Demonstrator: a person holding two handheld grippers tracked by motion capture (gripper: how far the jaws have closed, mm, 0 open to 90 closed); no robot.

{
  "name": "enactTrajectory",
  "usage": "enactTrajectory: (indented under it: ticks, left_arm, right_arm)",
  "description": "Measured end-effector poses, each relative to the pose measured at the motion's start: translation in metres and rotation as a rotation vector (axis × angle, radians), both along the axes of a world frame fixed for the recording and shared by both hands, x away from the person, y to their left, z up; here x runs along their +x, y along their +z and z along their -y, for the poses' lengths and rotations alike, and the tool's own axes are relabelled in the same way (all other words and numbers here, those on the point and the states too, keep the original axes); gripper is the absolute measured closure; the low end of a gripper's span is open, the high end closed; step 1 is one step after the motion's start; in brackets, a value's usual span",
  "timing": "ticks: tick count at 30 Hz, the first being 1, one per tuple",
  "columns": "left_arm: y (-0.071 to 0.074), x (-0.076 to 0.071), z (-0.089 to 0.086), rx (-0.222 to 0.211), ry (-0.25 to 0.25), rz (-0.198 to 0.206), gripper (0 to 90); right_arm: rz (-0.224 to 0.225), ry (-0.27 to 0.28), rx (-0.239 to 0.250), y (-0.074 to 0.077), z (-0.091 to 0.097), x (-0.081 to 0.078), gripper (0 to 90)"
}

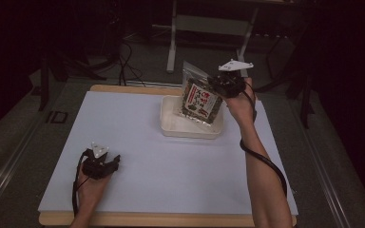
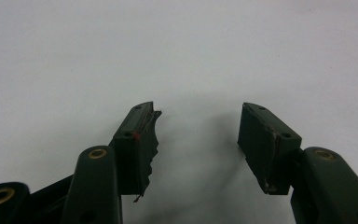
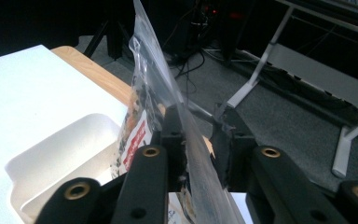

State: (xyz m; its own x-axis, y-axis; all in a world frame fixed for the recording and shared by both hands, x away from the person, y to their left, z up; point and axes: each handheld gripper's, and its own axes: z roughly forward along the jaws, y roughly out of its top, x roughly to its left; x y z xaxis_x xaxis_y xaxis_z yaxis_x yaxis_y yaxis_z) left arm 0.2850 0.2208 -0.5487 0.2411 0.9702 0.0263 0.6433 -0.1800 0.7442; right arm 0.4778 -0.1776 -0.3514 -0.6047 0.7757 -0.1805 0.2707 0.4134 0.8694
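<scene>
One white board (image 1: pixel 138 156) is covering the worktop, and one white tray (image 1: pixel 171 124) is sitting near its far edge, toward the right corner. One snack bag (image 1: pixel 200 100) is standing upright in the tray, its lower edge down inside the walls and its clear top rising above the rim. The right gripper (image 1: pixel 218 81) is reaching in at the bag's upper right; in the right gripper view its jaws are standing apart with the bag's film (image 3: pixel 191 154) running between them, the left pad (image 3: pixel 173 140) touching it and the other clear, so the grip is being let go. The placing looks nearly done; what is left is drawing the gripper away. The left gripper (image 1: pixel 108 164) is resting near the board's near left corner, jaws parted and empty.
</scene>
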Motion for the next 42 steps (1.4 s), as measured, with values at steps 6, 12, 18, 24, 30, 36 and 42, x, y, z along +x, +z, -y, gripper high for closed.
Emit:
enactTrajectory:
  ticks: [6,12,18,24,30,36,42]
  left_arm:
    - [0.000,0.000,0.000,-0.001,-0.001,-0.001,46.4]
    - [0.000,0.000,-0.001,-0.002,-0.001,0.000,46.4]
    - [0.000,0.000,-0.001,-0.001,-0.001,-0.001,46.4]
    - [0.000,0.000,-0.001,-0.001,0.000,0.000,46.4]
    - [0.000,0.000,-0.001,-0.002,0.000,0.000,46.4]
    - [0.001,-0.001,0.000,-0.001,0.001,0.000,46.4]
    - [0.001,-0.001,0.000,0.001,-0.001,-0.001,46.4]
  right_arm:
    - [-0.003,-0.040,-0.001,-0.002,0.002,0.003,62.9]
    - [-0.005,-0.073,-0.001,-0.004,0.003,0.005,51.3]
    - [0.006,-0.110,-0.026,-0.006,0.004,0.004,35.2]
    - [0.025,-0.152,-0.046,-0.006,0.005,0.004,25.5]
    - [0.038,-0.169,-0.043,-0.003,0.009,0.003,21.1]
    - [0.029,-0.171,-0.016,-0.001,0.016,0.002,21.6]
    - [0.058,-0.173,0.003,0.003,0.024,-0.005,22.1]
